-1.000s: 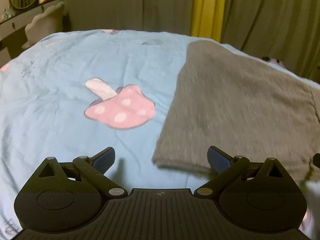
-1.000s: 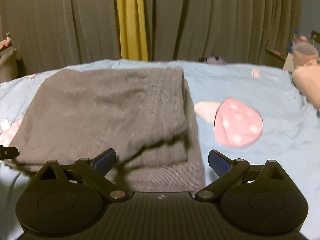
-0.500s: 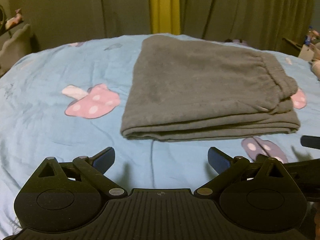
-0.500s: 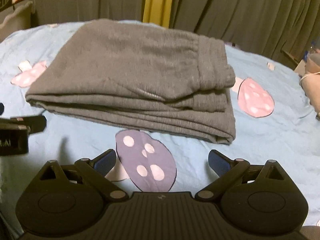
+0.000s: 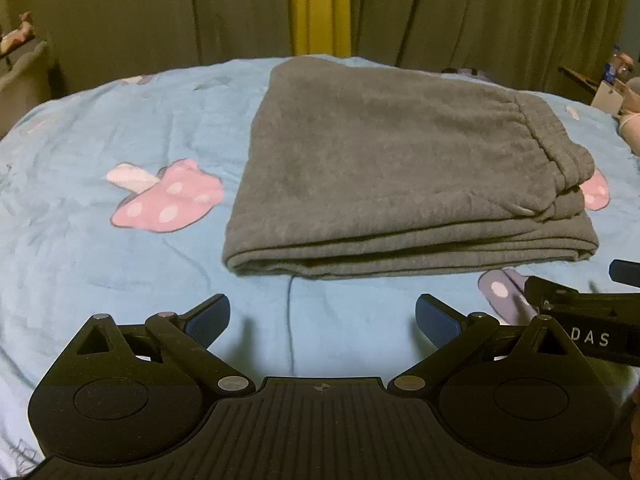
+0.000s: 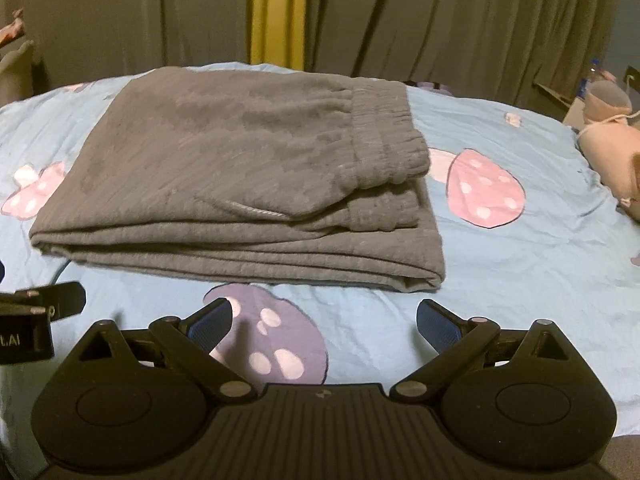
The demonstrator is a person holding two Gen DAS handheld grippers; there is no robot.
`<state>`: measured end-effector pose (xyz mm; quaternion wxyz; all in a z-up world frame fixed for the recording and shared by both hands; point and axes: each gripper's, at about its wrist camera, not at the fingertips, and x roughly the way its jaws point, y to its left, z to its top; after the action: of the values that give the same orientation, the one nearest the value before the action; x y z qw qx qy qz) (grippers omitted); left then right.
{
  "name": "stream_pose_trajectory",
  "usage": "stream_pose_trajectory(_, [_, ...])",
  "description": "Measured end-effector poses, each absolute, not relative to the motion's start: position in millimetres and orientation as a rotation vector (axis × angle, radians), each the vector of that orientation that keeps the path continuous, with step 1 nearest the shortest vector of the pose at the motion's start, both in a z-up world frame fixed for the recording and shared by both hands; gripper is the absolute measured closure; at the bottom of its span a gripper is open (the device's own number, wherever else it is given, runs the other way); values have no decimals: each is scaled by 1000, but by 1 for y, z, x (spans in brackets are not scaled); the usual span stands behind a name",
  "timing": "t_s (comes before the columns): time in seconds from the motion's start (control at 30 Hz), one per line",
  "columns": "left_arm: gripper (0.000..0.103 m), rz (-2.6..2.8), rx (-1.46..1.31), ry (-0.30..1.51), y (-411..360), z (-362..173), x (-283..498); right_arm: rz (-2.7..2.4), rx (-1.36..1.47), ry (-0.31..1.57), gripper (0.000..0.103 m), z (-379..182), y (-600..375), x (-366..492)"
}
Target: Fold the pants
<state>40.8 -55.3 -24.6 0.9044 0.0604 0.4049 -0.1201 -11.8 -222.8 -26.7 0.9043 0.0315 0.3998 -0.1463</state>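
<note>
Grey pants (image 5: 400,168) lie folded into a flat stack of several layers on the light blue bedspread (image 5: 100,248), elastic waistband on top at the right side. In the right wrist view the same pants (image 6: 240,172) fill the middle, waistband (image 6: 384,136) toward the right. My left gripper (image 5: 322,318) hovers open a short way in front of the stack's near edge, nothing between its fingers. My right gripper (image 6: 324,322) is open too, held apart from the pants over a purple mushroom print (image 6: 272,340). Each gripper shows at the edge of the other's view.
The bedspread (image 6: 540,280) carries pink mushroom prints (image 5: 168,200) left and right of the pants. Dark curtains with a yellow strip (image 5: 318,8) hang behind the bed. A pinkish bundle (image 6: 612,156) and small bottles sit at the right edge; a pillow (image 5: 24,76) at far left.
Both grippers have pulled back from the pants and stay open. The views widened from close over the cloth to the whole folded stack lying still on the bed.
</note>
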Motion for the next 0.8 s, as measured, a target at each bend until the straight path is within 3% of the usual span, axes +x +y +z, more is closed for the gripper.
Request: stream_pose_trajectory(0.8, [1, -259, 149, 872, -64, -36, 48, -340, 72, 835, 4, -29, -228, -10])
